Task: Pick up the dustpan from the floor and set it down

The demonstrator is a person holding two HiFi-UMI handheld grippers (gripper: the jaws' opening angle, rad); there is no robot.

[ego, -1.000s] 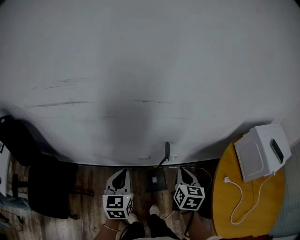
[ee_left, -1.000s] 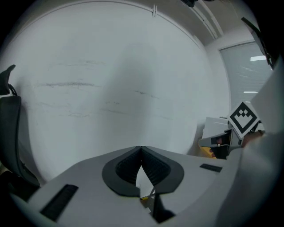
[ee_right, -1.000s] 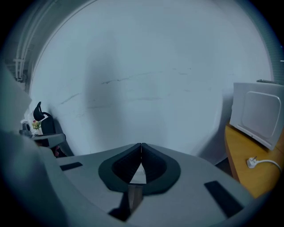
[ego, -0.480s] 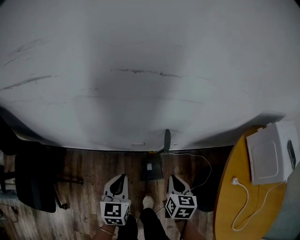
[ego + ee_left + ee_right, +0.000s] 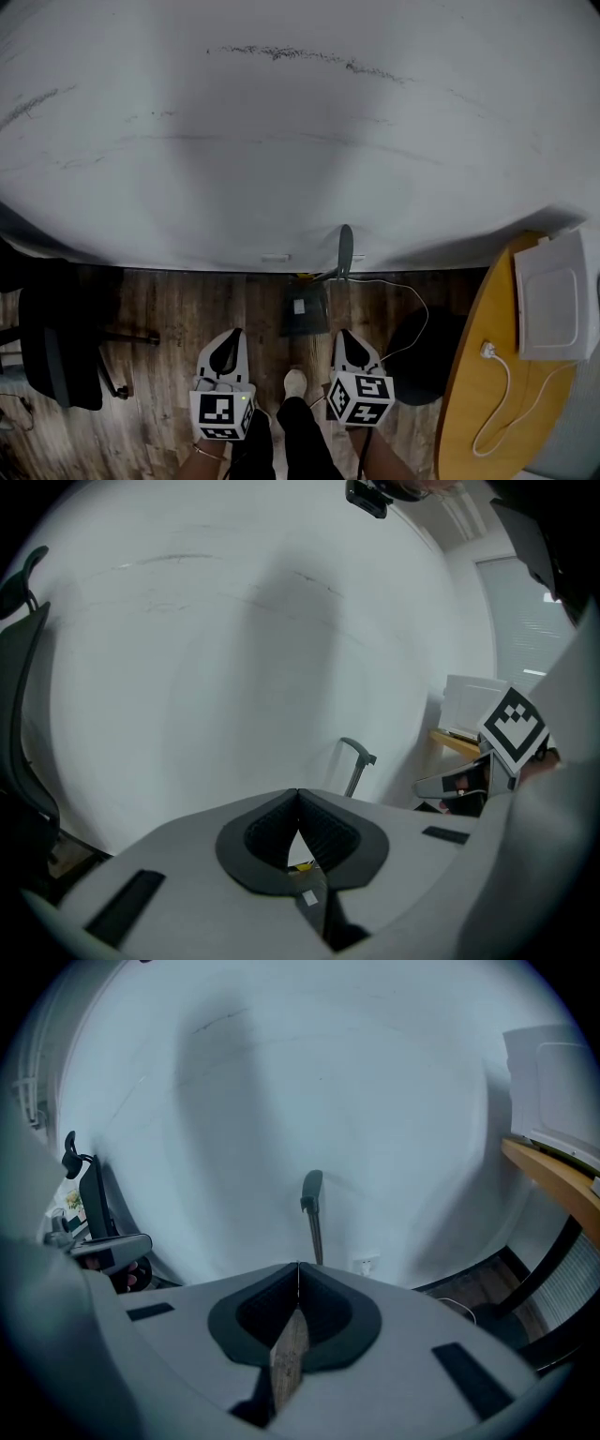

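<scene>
The dark dustpan [image 5: 305, 315] stands on the wooden floor against the white wall, and its long handle [image 5: 345, 253] rises upright. The handle also shows ahead in the left gripper view [image 5: 357, 763] and the right gripper view [image 5: 312, 1209]. My left gripper [image 5: 228, 348] hangs short of the pan on its left, jaws shut with nothing between them [image 5: 298, 795]. My right gripper [image 5: 349, 345] hangs short of it on the right, also shut and empty [image 5: 298, 1267]. Neither touches the dustpan.
A black office chair [image 5: 54, 343] stands at the left. A round wooden table [image 5: 480, 382] at the right carries a white box [image 5: 555, 302] and a white cable [image 5: 502, 394]. A dark round object [image 5: 422, 356] lies beside it. The person's shoe [image 5: 294, 382] is between the grippers.
Both grippers have sunk toward the floor, still shut. The head view has tipped, so more floor shows in front of the dustpan.
</scene>
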